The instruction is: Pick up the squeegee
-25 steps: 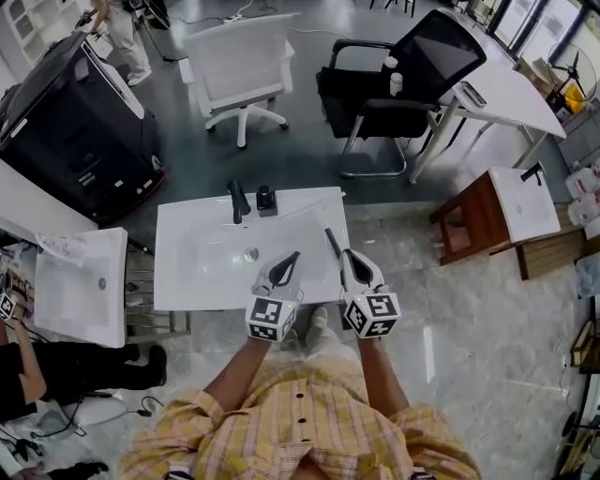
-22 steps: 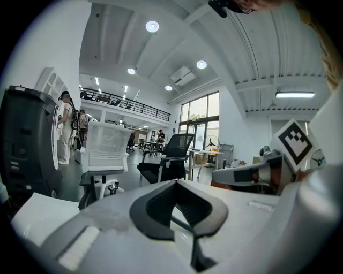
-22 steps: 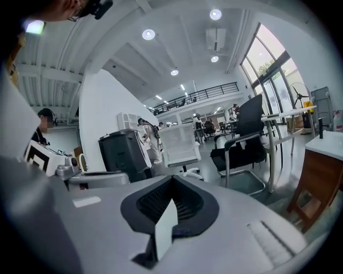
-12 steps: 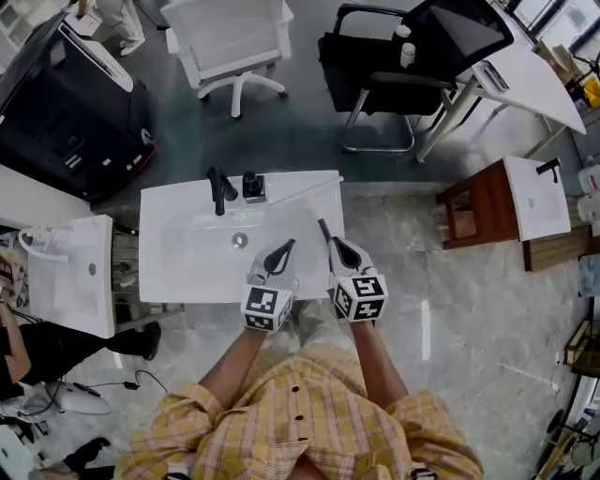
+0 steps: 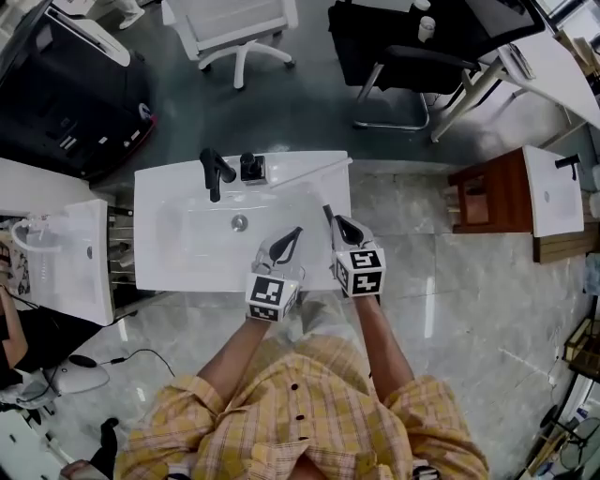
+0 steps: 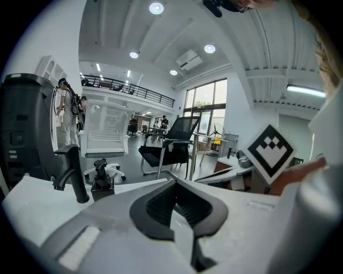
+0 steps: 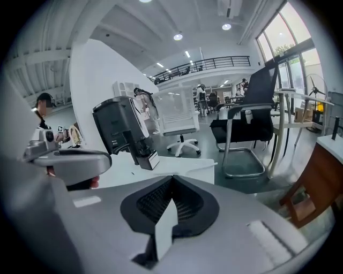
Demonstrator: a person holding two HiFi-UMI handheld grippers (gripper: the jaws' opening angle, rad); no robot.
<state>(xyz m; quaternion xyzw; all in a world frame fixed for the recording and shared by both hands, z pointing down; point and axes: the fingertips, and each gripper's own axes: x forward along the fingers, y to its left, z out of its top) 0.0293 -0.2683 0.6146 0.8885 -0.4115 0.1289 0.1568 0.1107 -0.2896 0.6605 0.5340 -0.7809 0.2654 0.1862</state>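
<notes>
The squeegee lies on the right side of the white sink top (image 5: pixel 178 262). Its long pale blade (image 5: pixel 314 172) crosses the back right corner, and its dark handle end (image 5: pixel 328 217) points toward me. The blade also shows as a thin white bar (image 7: pixel 202 165) in the right gripper view. My right gripper (image 5: pixel 339 222) (image 7: pixel 172 179) is shut and empty, its tip just right of the dark handle end. My left gripper (image 5: pixel 293 232) (image 6: pixel 174 184) is shut and empty too, over the front of the basin, left of the handle.
A black faucet (image 5: pixel 214 173) and a soap dispenser (image 5: pixel 251 167) stand at the sink's back edge. A second white basin (image 5: pixel 70 262) is at left, a wooden stool (image 5: pixel 483 197) at right. A black machine (image 5: pixel 66 94) and office chairs (image 5: pixel 234 28) stand beyond.
Both grippers have come down and nearer the sink's front right part, and the right one now sits beside the dark handle end. Both stayed shut.
</notes>
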